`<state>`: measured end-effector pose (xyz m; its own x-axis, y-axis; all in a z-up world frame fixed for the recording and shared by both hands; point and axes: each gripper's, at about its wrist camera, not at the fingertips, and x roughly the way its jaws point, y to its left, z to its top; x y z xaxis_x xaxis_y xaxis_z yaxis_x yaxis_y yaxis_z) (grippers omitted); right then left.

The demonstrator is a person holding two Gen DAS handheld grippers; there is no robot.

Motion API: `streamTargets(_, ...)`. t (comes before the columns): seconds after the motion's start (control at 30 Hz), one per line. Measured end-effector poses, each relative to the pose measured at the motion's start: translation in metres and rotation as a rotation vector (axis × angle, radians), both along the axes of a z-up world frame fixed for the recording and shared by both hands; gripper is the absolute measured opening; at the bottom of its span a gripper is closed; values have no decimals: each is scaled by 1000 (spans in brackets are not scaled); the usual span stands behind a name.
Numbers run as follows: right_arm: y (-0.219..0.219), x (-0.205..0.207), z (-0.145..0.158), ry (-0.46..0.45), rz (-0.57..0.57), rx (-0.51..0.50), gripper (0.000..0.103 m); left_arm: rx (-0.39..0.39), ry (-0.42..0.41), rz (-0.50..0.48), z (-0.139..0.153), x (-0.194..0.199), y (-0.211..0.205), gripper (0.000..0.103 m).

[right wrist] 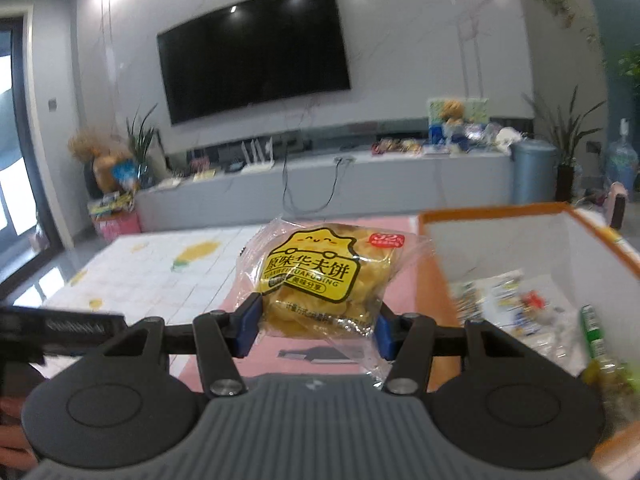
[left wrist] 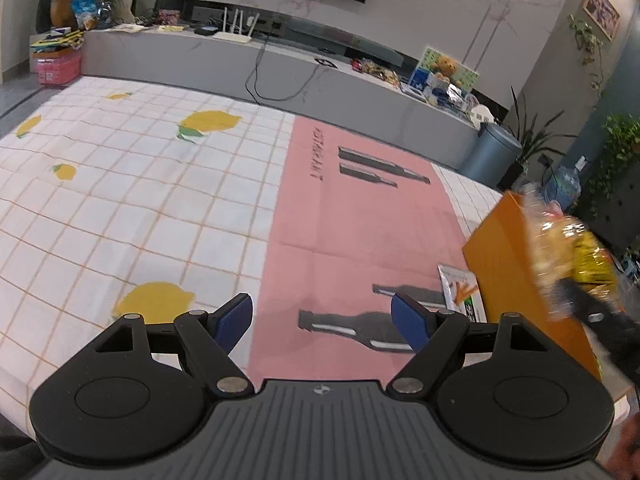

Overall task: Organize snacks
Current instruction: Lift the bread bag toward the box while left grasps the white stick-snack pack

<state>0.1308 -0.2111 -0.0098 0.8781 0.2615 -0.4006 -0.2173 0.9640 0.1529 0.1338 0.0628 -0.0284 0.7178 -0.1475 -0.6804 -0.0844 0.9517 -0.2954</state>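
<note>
Right tongs [right wrist: 316,326]: closed on a clear-wrapped waffle packet [right wrist: 320,280] with a yellow label; the blue pads [right wrist: 249,326] press its lower left and lower right sides, and the wrapper bulges up between them. The packet sits at centre frame in the right wrist view, lifted clear of the table [right wrist: 168,276], just left of the orange box [right wrist: 496,210]. The box fills the right side of that frame; its white interior shows several loose wrappers and a green packet [right wrist: 594,330] at the lower right, all blurred. Left tongs [left wrist: 322,322]: spread wide, nothing between the blue pads [left wrist: 236,318], touching nothing, hovering over the pink mat [left wrist: 352,224] printed with dark bottle shapes. In the left wrist view the orange box [left wrist: 504,248] stands at the right edge of the frame on the mat, with the held waffle packet [left wrist: 576,248] smeared by motion in front of its upper side. A small white snack sachet [left wrist: 460,288] with orange stick shapes lies flat on the mat, touching or just beside the box's near left corner; cannot tell which. The left half of the table carries a white grid cloth with lemon prints [left wrist: 210,122]. Beyond the table, upper frame: a long grey TV bench [left wrist: 248,64], a black television [right wrist: 252,52] above it, and a blue-grey bin [left wrist: 490,154] at the right.
</note>
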Motion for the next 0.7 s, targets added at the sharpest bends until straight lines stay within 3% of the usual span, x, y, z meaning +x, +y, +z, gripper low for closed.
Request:
streamTargets(0.3, -49, -16, 9, -9, -72, 157, 54, 41, -18, -163, -5, -4, -50, 93)
streamTargets(0.43, -59, -22, 12, -19, -90, 179, 54, 59, -23, -239, -11, 1, -71, 93)
streamTargets(0.7, -80, -27, 18, -28, -144, 200, 54, 30, -12, -264, -30, 38, -116, 88)
